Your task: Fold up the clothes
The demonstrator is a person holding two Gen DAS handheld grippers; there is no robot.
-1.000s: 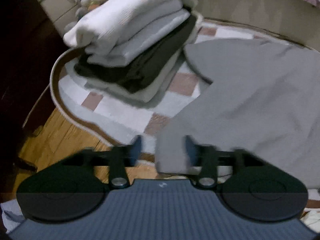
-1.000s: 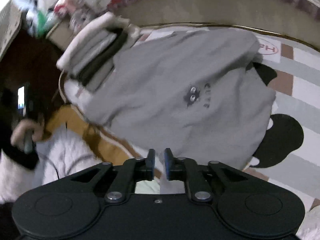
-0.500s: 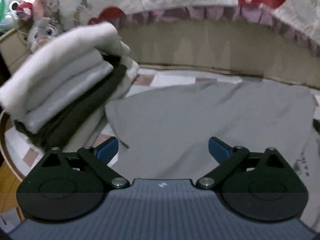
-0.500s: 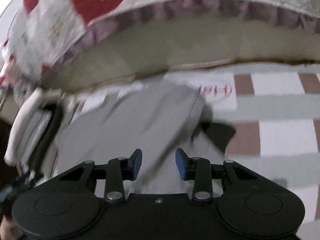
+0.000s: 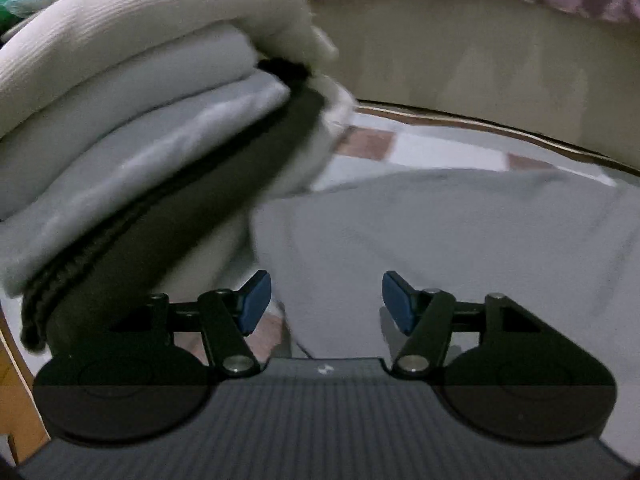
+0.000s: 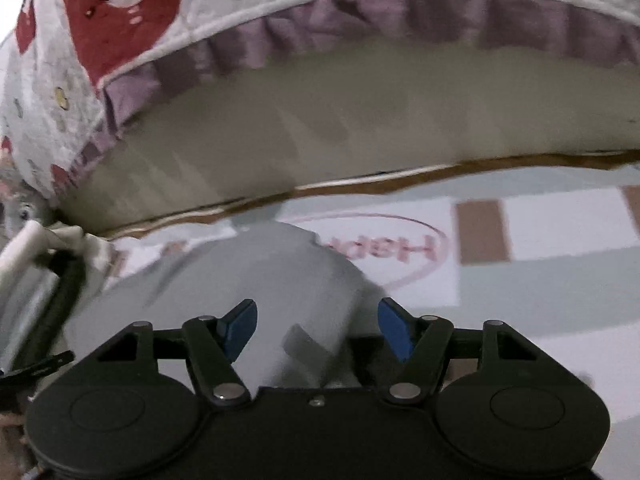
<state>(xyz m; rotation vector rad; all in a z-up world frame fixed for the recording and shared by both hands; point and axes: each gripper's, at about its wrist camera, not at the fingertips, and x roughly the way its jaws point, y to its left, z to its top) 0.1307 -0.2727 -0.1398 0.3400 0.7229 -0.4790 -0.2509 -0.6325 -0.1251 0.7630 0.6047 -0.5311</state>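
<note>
Left wrist view: left gripper (image 5: 326, 300) spread wide, blue pads (image 5: 254, 302) apart with nothing between them, hovering low over the grey sweatshirt (image 5: 460, 240). Lay flat right ahead of and under the claw, stretching off to its right. Just to the claw's left, a stack of folded clothes (image 5: 140, 120), cream knit on top, pale grey layers under it, a dark one near the bottom, touching or nearly touching the sweatshirt's edge. Checked rug (image 5: 400, 148) peeked out beyond, then a beige bed side (image 5: 460, 64).

Right wrist view: right gripper (image 6: 318, 326) also open wide, empty. Grey sweatshirt's rounded end (image 6: 280, 272) sat straight ahead between the fingers, kinda blurry. Rug with a pink oval logo (image 6: 400, 248) just ahead-right. Folded stack (image 6: 48, 280) far off to the claw's left. Frilly patterned bedspread (image 6: 120, 20) hung above.
</note>
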